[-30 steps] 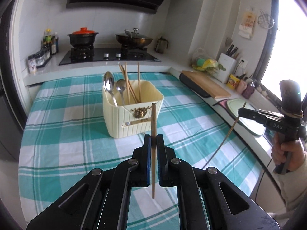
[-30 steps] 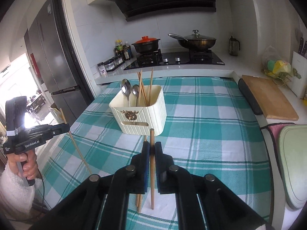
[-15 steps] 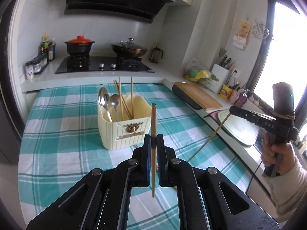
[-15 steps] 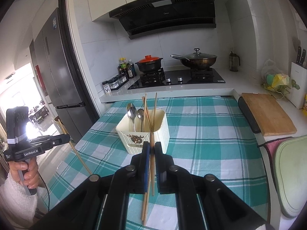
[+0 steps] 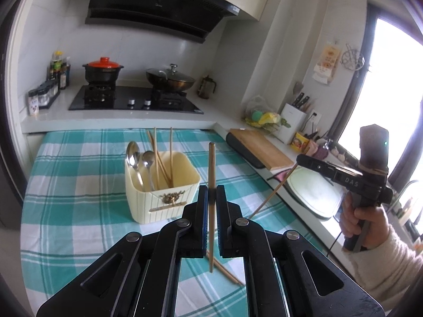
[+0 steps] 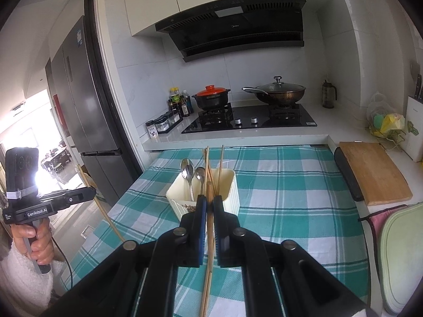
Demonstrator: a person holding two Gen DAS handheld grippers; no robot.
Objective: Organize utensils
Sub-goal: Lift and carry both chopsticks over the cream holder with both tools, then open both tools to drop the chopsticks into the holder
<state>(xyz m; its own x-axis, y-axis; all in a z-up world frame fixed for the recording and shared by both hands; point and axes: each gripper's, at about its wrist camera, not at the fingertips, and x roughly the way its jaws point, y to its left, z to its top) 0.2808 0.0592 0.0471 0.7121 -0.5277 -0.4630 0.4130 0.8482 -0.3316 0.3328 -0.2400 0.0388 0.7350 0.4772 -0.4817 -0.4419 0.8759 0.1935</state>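
Both tongs now sit higher above the table (image 5: 66, 185) than a second ago, the cream utensil holder (image 5: 161, 198) lower in each view. The left tongs (image 5: 211, 198) are clamped on an upright wooden chopstick (image 5: 211, 163); the right tongs (image 6: 209, 206) grip another chopstick (image 6: 209, 192). Two more chopsticks (image 6: 206, 290) lie on the checked cloth. The holder already contains two spoons (image 5: 137, 163) and several chopsticks.
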